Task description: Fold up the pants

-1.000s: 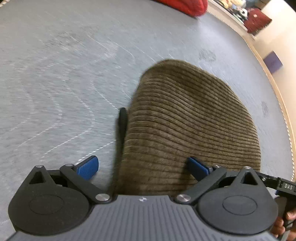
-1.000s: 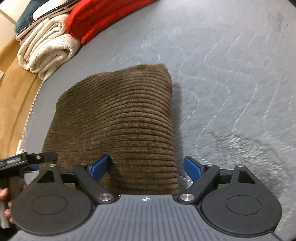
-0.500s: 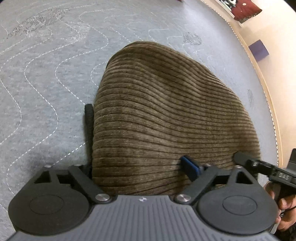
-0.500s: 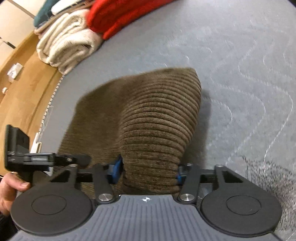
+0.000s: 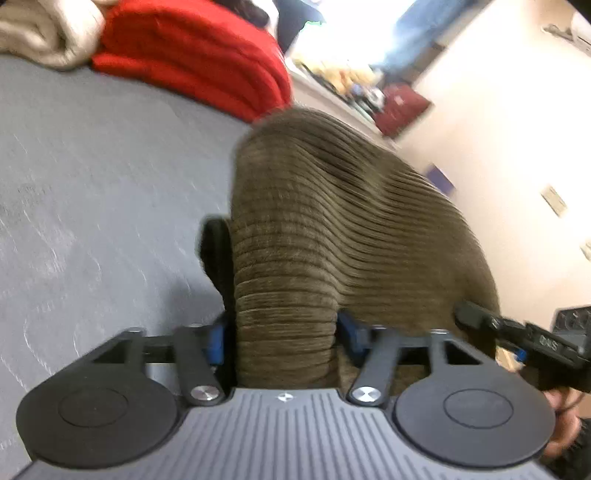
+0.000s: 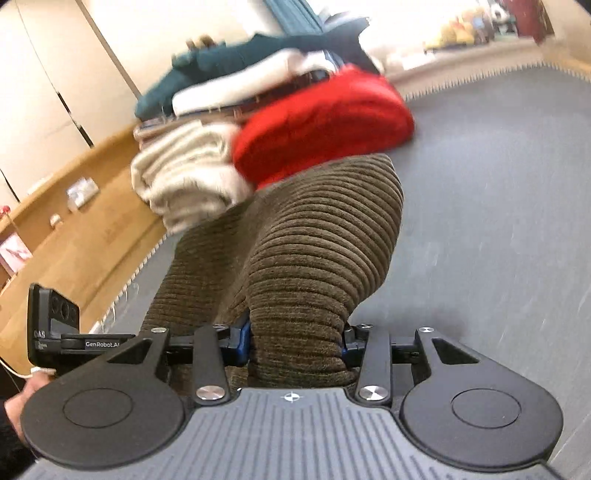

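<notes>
Left gripper [image 5: 284, 338] has its blue-padded fingers [image 5: 216, 341] pressed against both sides of a bunched edge of the brown corduroy pants [image 5: 332, 229], pinching a thick roll of fabric between them. From that grip the cloth rises toward 12 o'clock in the left wrist view as a ribbed hump, lifted off the grey quilted mat [image 5: 92, 177], which spreads from 8 to 11 o'clock. A dark strip of the garment's inner side or shadow shows just left of the roll; which one it is cannot be told. At 11 o'clock lies a red folded blanket [image 5: 199, 59], with a cream folded blanket [image 5: 40, 33] touching its left end. The other tool shows at 3 o'clock, held by a hand at the frame edge.

Right gripper [image 6: 295, 343] is likewise clamped on a wad of the same corduroy pants [image 6: 317, 251], its blue pads buried in the ribs on either side. In the right wrist view the fabric climbs toward 12 o'clock and drapes leftward toward the left gripper's body [image 6: 62, 328] at 9 o'clock. Beyond the hump, at 12 o'clock, sits the red blanket [image 6: 325, 122], the cream one [image 6: 184, 177] beside it at 10 o'clock, and a teal garment [image 6: 229, 62] stacked behind. Grey mat [image 6: 498, 184] fills the side from 1 to 4 o'clock. Both views are motion-blurred.
</notes>
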A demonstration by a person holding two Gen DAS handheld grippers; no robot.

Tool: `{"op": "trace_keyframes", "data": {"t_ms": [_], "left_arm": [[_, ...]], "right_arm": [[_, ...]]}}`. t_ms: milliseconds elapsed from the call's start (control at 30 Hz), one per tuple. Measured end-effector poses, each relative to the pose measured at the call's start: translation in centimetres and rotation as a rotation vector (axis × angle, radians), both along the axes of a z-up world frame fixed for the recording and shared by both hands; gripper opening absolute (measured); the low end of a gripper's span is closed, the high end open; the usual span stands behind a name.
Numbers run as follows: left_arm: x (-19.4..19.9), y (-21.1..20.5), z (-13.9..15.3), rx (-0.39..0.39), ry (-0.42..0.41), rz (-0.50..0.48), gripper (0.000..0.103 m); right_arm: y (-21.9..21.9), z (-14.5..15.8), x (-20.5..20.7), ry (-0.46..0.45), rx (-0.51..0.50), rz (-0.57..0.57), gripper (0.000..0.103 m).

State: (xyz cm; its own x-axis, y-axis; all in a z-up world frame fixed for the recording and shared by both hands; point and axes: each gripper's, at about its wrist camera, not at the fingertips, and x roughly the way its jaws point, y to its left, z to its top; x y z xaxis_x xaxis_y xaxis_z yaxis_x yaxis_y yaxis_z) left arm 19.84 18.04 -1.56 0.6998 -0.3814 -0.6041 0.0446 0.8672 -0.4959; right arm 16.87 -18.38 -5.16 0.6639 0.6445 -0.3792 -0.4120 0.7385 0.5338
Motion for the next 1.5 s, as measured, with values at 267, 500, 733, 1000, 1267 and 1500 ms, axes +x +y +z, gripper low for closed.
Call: {"op": "trace_keyframes", "data": {"t_ms": [267, 500, 733, 1000, 1267, 1500], "left_arm": [[0.3, -2.2, -0.4, 0.209, 0.019, 0.036, 0.055], [0.3, -8.8, -6.3, 0.512, 0.222, -0.226, 0.042], [-2.2, -9.5, -3.8, 0.537, 0.215, -0.153, 0.046], [-5.9, -9.3, 4.8, 0.462, 0.059, 0.041, 0.090], [-11.9, -12.1, 10.2, 0.461, -0.140, 0.173, 0.103], [-12.4, -13.4, 8.1, 0.458, -0.013, 0.159, 0.103]], "right_arm": [[-2.9, -3.1, 3.1, 0.128, -0.260, -0.343, 0.069], [0.5, -8.3, 3.1, 0.298, -0.425, -0.162, 0.067], [-0.9, -8.3, 1.7, 0.308, -0.460, -0.133, 0.069], [-2.1, -0.6, -2.9, -0.005, -0.353, -0.321, 0.073], [-2.2, 4.7, -9.0, -0.208, -0.234, -0.430, 0.084], [-0.9, 2.7, -10.5, -0.065, -0.298, -0.418, 0.085]]}}
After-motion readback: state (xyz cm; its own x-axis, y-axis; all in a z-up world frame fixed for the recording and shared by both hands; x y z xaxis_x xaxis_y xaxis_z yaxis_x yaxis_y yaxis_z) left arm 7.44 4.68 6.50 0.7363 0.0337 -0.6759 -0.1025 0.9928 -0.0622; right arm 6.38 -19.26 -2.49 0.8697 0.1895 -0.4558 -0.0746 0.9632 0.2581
